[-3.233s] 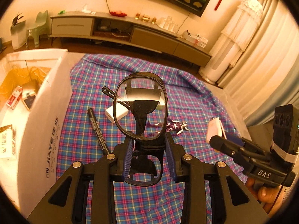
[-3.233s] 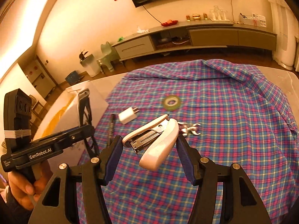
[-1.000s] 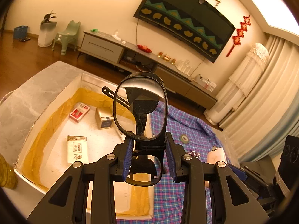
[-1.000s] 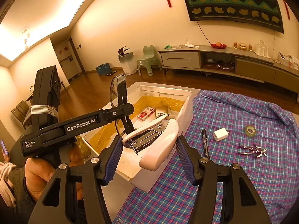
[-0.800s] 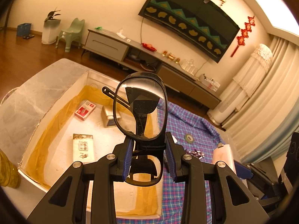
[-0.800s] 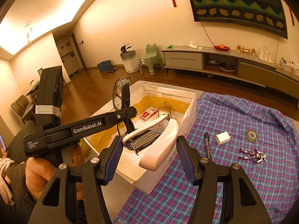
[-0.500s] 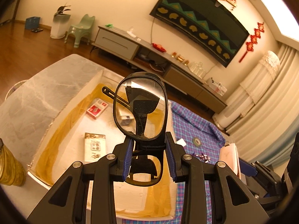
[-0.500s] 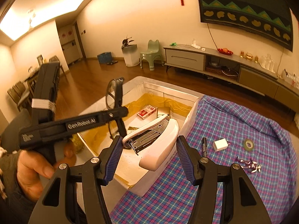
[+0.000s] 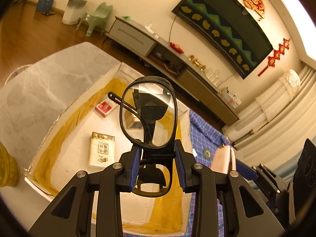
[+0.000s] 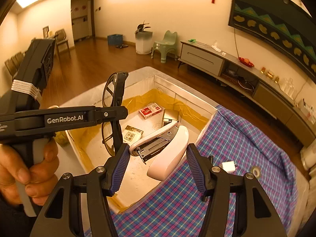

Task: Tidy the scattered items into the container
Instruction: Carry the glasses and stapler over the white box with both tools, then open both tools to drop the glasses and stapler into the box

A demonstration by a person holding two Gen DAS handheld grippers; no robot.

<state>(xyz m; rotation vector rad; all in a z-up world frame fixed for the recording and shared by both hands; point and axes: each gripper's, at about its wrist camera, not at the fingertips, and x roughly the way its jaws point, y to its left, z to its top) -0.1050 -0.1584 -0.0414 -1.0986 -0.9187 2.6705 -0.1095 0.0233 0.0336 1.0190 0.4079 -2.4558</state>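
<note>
Over white box: glasses upright in left claw, stapler seemingly clamped in right claw.

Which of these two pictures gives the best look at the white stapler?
The right wrist view: the stapler sits centered in the right gripper, metal mouth and white body plain. The left wrist view catches only a pale blurred sliver beside the glasses.

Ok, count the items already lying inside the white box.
3: a red packet at the far end, a gold box beside it, a white packet nearer. The held glasses and stapler may hide more.
</note>
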